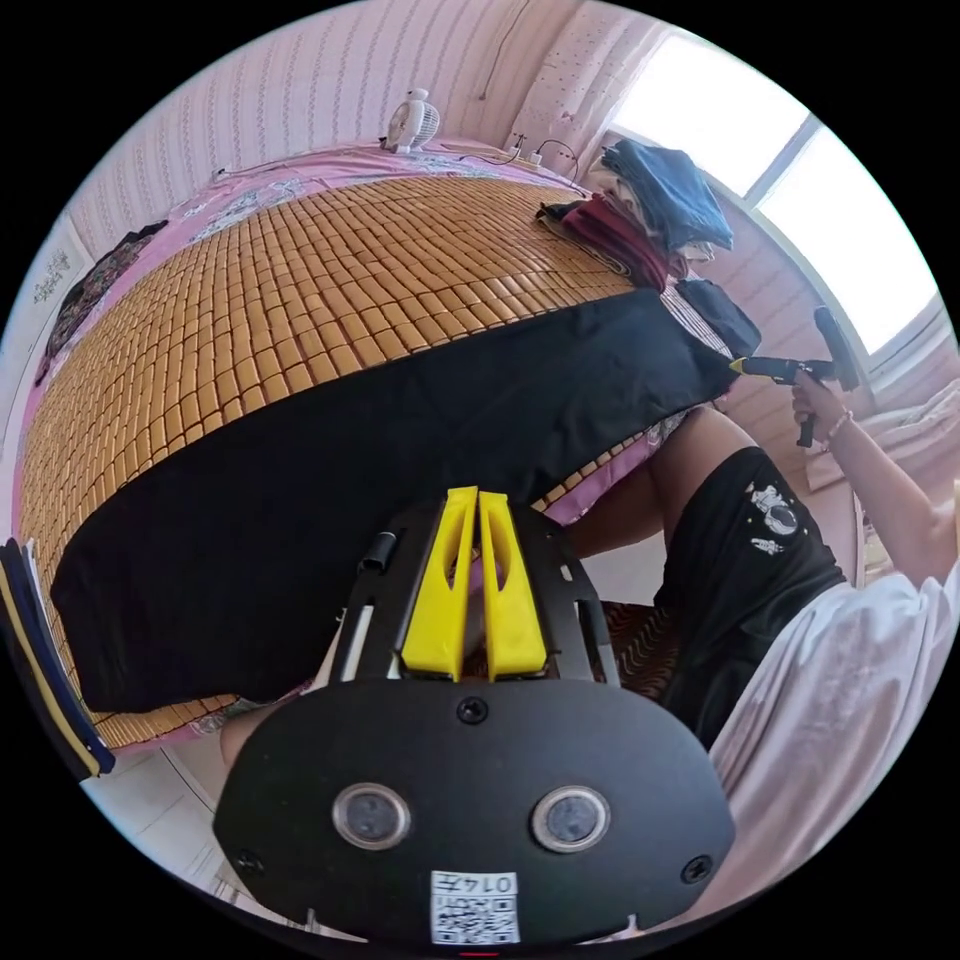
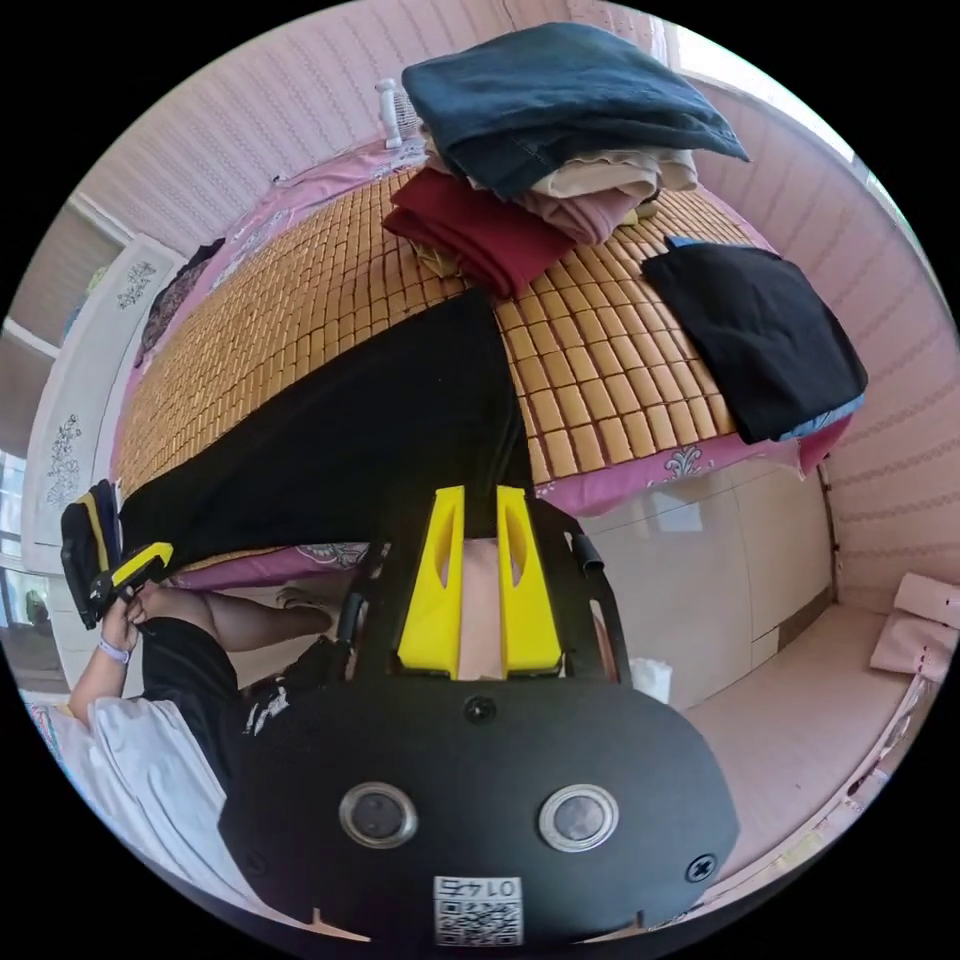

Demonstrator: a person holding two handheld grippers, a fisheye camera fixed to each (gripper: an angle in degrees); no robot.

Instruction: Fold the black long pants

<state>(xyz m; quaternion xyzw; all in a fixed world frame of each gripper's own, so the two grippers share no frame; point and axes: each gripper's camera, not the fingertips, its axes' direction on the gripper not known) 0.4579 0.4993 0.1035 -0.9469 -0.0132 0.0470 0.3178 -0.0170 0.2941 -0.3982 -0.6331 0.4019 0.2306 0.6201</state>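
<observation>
The black long pants [image 1: 400, 430] lie stretched in a long band across the near edge of a bamboo mat [image 1: 300, 280] on a bed. My left gripper [image 1: 477, 492] has its yellow jaws pressed together at the pants' near edge, with black cloth at the tips. In the right gripper view it sits at the far left end of the pants [image 2: 350, 440] as a yellow tip [image 2: 140, 565]. My right gripper [image 2: 481, 490] holds black cloth between jaws that stand slightly apart. In the left gripper view the right gripper [image 1: 742, 366] pinches the pants' other end.
A stack of folded clothes [image 2: 550, 110] and a folded black garment [image 2: 760, 330] lie on the mat [image 2: 600, 380] past the pants. A small fan [image 1: 412, 120] stands at the bed's far side. The person in black shorts [image 1: 750, 560] stands against the bed edge. Pale floor [image 2: 800, 700] lies below.
</observation>
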